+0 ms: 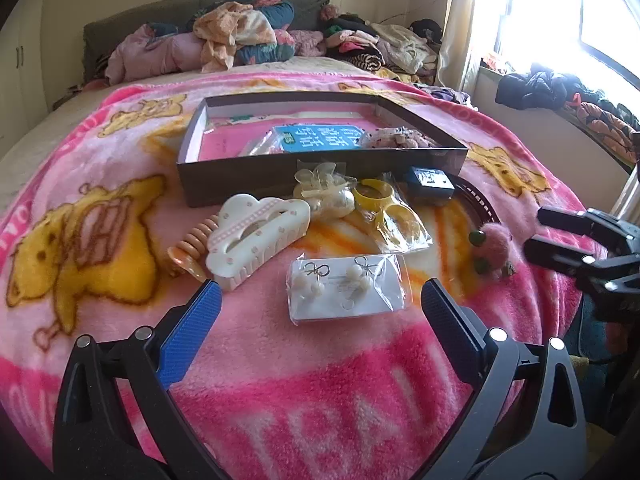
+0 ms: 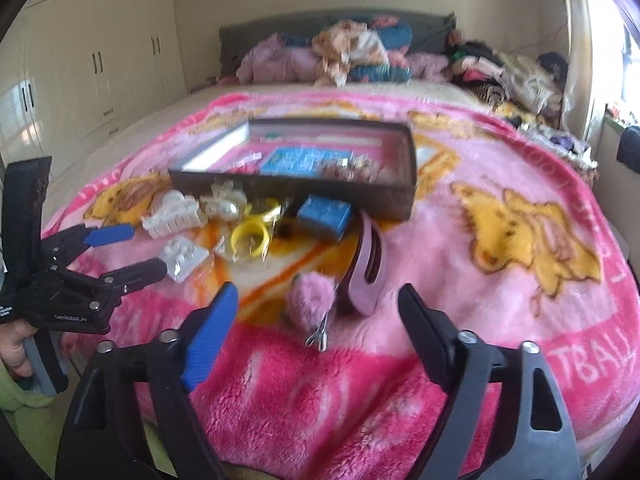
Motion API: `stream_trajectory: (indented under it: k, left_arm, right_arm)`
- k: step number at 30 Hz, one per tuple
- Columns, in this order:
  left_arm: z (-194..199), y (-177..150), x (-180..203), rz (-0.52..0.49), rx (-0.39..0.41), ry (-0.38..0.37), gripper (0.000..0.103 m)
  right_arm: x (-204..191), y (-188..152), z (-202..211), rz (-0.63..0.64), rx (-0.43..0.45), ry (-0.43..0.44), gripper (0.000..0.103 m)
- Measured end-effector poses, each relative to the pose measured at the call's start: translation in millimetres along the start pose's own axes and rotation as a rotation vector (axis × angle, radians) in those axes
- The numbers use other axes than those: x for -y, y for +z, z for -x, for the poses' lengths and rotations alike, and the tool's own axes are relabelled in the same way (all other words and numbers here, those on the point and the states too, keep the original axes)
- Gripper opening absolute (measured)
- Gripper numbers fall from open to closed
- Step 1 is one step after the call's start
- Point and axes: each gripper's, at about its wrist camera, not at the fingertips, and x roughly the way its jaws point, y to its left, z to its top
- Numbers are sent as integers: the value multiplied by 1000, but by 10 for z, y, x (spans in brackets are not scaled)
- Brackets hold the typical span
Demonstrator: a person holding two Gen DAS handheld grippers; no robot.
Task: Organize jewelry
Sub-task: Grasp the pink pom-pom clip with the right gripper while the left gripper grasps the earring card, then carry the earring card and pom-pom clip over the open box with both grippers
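Your left tongs (image 1: 320, 304) and right tongs (image 2: 318, 306) both gape empty. The earring card (image 1: 346, 288) lies on the blanket (image 1: 280, 360) before the box (image 1: 320, 176); its slick sleeve may slip when pinched.

a bedroom in a home. a wide bed (image 2: 168, 128) fills the scene, spread with a fleecy pink cartoon blanket (image 1: 280, 360). at the far end a dark padded headboard (image 2: 256, 32) has crumpled clothes and bedding (image 1: 240, 36) heaped against it. built-in cream wardrobes (image 2: 100, 40) line the left wall; on the right a bright curtained window (image 1: 560, 12) has more clothes piled on its sill.
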Motion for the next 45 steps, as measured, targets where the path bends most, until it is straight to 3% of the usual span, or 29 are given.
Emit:
stream_trajectory:
  k: [6, 10, 17, 24, 26, 35, 45]
  left_arm:
    - [-105, 12, -8, 5, -15, -14, 91]
    - [-195, 16, -6, 33, -33, -39, 91]
    - [-319, 20, 59, 31, -56, -48, 88]
    - [-356, 14, 98, 5, -66, -29, 63]
    - [-337, 18, 103, -3, -64, -33, 60]
    - [-183, 22, 134, 5, -49, -79, 58]
    - [2, 187, 83, 10, 24, -61, 58]
  right_arm:
    - [-57, -34, -252, -30, -115, 49, 53]
    - [-44, -16, -359, -63, -140, 47, 53]
    - [29, 29, -497, -111, -164, 40, 35]
    - [58, 32, -423, -121, -130, 61, 31]
    - [63, 32, -382, -124, -113, 64, 31]
    - [59, -7, -141, -122, -54, 91, 31]
    - [30, 57, 20, -89, 13, 46, 31]
